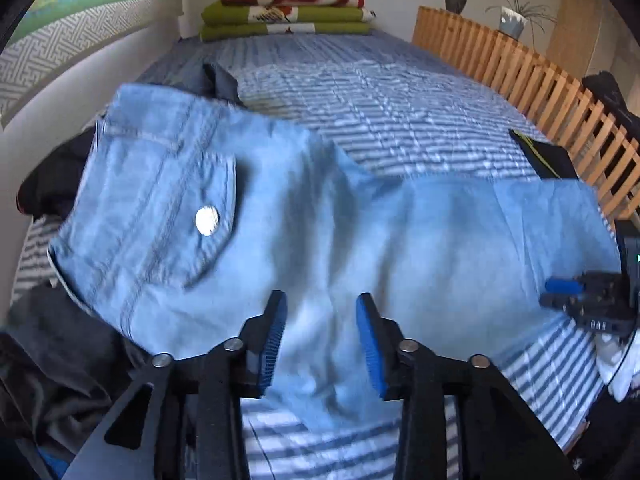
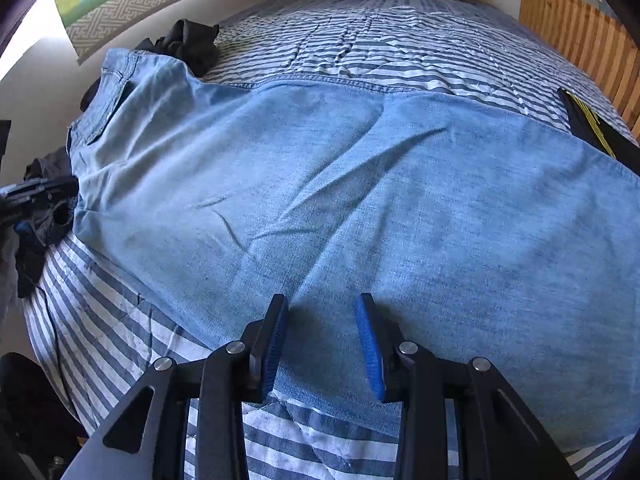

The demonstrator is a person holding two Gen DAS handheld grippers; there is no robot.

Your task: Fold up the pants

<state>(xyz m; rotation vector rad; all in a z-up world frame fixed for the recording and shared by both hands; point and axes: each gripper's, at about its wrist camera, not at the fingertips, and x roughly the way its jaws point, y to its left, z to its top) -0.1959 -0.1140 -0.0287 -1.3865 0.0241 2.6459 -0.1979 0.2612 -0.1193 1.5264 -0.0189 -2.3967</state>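
the light blue pants [image 2: 340, 200] lie spread across the striped bed cover [image 2: 360, 40], waistband and button pocket toward the left, legs running to the right, apparently one leg already laid over the other so the cloth sits as a single long band ready for a crosswise fold. the left tool [image 1: 322, 344] hangs above the near edge of the seat area with its blue pads apart and nothing pinched between them; it looks released, and that view is smeared with motion. the right tool [image 2: 322, 340] hovers over the near hem side of the legs, pads likewise parted, fabric below them but not clamped. both sit at the near edge, probably so each can take a corner of the band. dark clothes [image 2: 192, 44] are heaped at the far left, and folded blankets [image 1: 286, 12] lie at the head of the bed.
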